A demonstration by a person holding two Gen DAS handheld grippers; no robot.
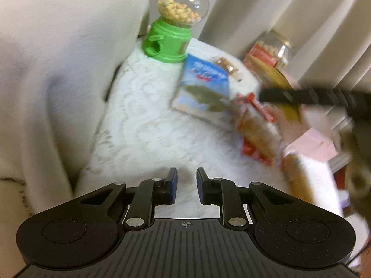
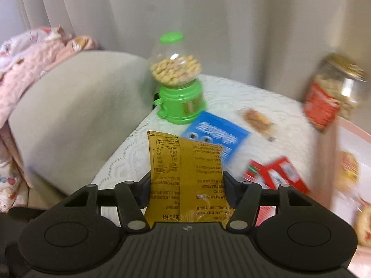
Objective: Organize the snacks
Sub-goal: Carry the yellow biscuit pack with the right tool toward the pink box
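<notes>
A: Carrying the gold packet (image 2: 185, 176) over the tabletop (image 2: 243, 97), we have the right hand-held gripper (image 2: 186, 185) pinching it by its sides.

B: Its long axis runs straight out along the fingers, far end toward the green dispenser (image 2: 178, 81). We judge the next move needs a landing spot, perhaps the pink box (image 2: 352, 136).

A: Our left hand-held gripper (image 1: 187, 185) is narrowed and empty.

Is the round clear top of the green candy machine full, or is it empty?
Partly full. The clear globe of the green candy machine holds pale round candies in its lower half only; the upper half, under the green lid, is empty.
</notes>
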